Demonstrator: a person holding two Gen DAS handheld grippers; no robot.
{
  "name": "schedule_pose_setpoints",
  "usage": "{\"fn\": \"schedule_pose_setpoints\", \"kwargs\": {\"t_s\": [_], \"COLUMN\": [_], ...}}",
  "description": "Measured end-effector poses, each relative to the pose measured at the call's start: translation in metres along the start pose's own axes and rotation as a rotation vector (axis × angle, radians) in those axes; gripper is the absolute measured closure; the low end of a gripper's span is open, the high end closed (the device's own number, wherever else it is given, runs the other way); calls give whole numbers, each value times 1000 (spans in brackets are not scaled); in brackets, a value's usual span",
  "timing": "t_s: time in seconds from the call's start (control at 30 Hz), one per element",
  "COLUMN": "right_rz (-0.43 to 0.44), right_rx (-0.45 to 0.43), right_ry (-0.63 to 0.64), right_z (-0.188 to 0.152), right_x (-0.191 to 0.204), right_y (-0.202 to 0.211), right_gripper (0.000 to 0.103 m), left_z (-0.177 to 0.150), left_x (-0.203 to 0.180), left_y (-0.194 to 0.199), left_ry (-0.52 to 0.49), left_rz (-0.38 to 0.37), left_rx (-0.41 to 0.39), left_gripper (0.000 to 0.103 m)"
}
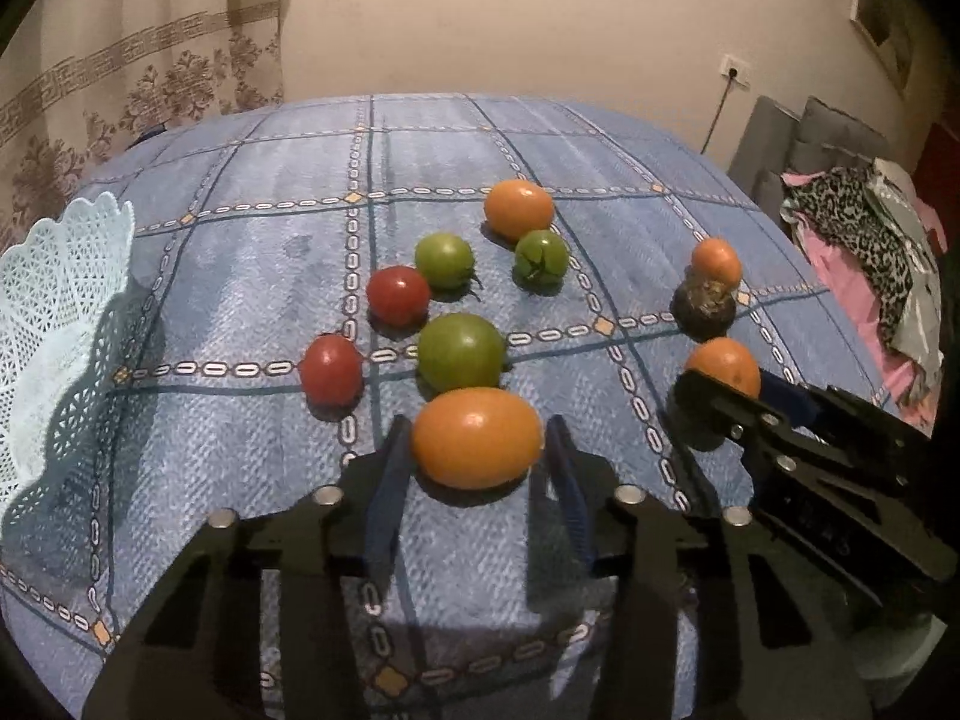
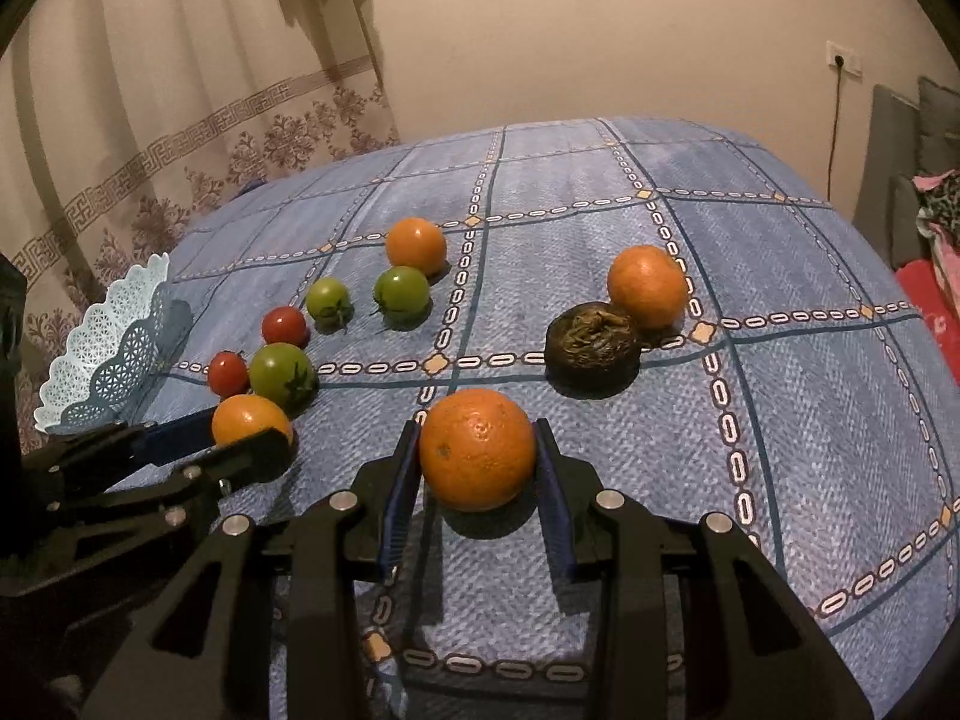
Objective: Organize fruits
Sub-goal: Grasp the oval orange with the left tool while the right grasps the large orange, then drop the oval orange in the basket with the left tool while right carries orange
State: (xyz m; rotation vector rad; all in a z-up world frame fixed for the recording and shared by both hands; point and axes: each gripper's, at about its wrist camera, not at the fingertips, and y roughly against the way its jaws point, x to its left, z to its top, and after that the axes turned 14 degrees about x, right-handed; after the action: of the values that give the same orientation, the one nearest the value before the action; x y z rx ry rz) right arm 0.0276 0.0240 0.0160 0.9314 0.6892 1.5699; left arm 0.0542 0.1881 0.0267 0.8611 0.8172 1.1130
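Both grippers are straddling fruit so a squeeze can lift it toward the basket [image 1: 66, 312], lying at nine o'clock on the surface [image 1: 252, 276]. The left gripper [image 1: 477, 450] is standing wide around an oval orange fruit [image 1: 477, 437], gaps showing either side. The right gripper [image 2: 477, 462] is sitting narrower about an orange [image 2: 477, 449], fingers just beside or touching the peel; I cannot tell which. Only the right view is showing the shrivelled dark fruit [image 2: 593, 343] clearly; only the left is showing the basket's inside.
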Motion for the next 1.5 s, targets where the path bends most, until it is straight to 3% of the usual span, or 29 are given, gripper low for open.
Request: {"fn": "schedule_pose_setpoints", "kwargs": {"t_s": [0.17,0.43,0.83,1.1,1.5], "right_rz": [-7,-14,-21,54,109], "right_rx": [5,17,3,6,15], "right_ry": [10,-2,0,71,159], "right_z": [0,1,0,13,25], "right_x": [3,2,12,59,110], "right_y": [-2,-6,2,6,1], "right_gripper": [66,66,66,66,66], "left_z": [-6,-17,-29,-35,-37], "left_x": [5,19,70,121,147], "left_y": [5,28,76,97,119], "left_ry": [15,50,136,240,295], "left_rz": [-25,-1,119,185,152], "left_rx": [-11,-80,-223,-274,-308], "left_gripper": [58,58,58,58,58]}}
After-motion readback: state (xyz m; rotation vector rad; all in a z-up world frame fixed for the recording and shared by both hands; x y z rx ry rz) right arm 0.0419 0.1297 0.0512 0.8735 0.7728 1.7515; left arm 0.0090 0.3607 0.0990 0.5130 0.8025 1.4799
